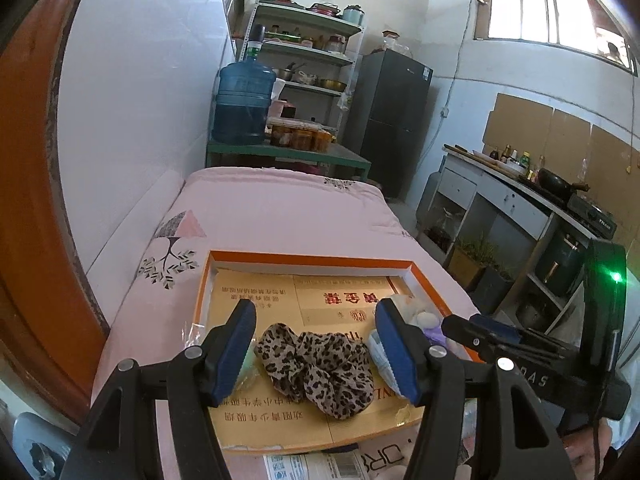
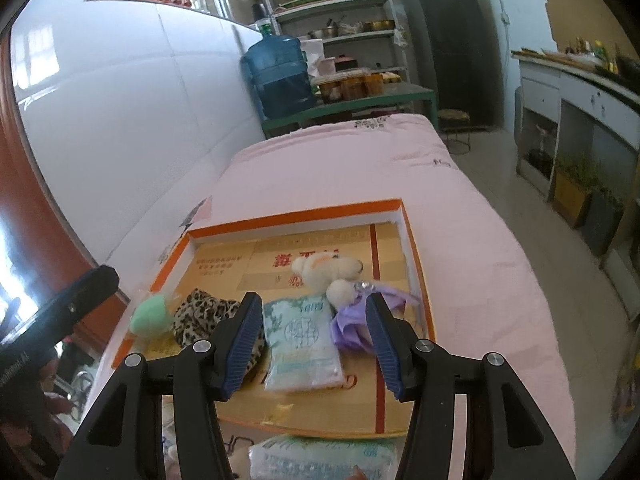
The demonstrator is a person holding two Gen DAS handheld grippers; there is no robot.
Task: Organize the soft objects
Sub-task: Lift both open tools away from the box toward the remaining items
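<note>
Scrunchie (image 1: 316,364) in tray (image 1: 320,258), between left gripper's (image 1: 316,354) spread jaws. Tissue pack (image 2: 300,340) in tray between right gripper's (image 2: 314,344) spread jaws.

Half hidden behind the left claw's blue pad (image 1: 394,354): pale tissue packet (image 1: 378,354) and cream plush toy (image 1: 416,312). Cut off at the lower edge: second clear-wrapped tissue pack (image 2: 320,460). Illegible: blurred red print on the orange-rimmed cardboard tray (image 2: 416,240).
</note>
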